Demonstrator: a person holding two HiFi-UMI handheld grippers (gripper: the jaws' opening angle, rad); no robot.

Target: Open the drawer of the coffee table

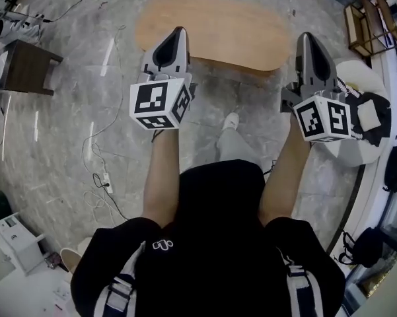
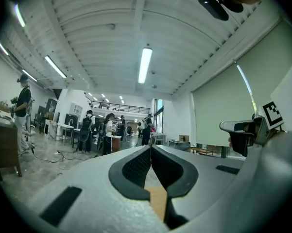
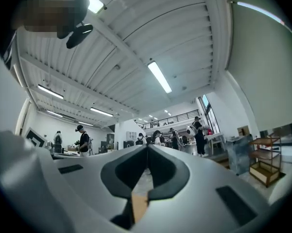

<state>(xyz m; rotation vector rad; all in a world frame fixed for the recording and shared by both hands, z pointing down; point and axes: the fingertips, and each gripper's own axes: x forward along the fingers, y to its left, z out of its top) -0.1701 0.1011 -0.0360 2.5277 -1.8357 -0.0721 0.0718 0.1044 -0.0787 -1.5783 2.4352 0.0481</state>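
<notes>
Approach step: my left gripper (image 1: pixel 178 32) and right gripper (image 1: pixel 308 38) empty, fingers together. Next, I judge: find the oval light-wood coffee table (image 1: pixel 215 28) drawer, part fingers.

From above we see only the top of the coffee table (image 1: pixel 211 28). Its sides lie hidden beneath it, and the left gripper (image 1: pixel 178 32) covers part of its near edge. The wooden shelf (image 1: pixel 368 20) at far right and the dark side table (image 1: pixel 20 68) at left are cut by the picture's edges. The people (image 2: pixel 87 130) far off are too small for us to tell what they are doing.
</notes>
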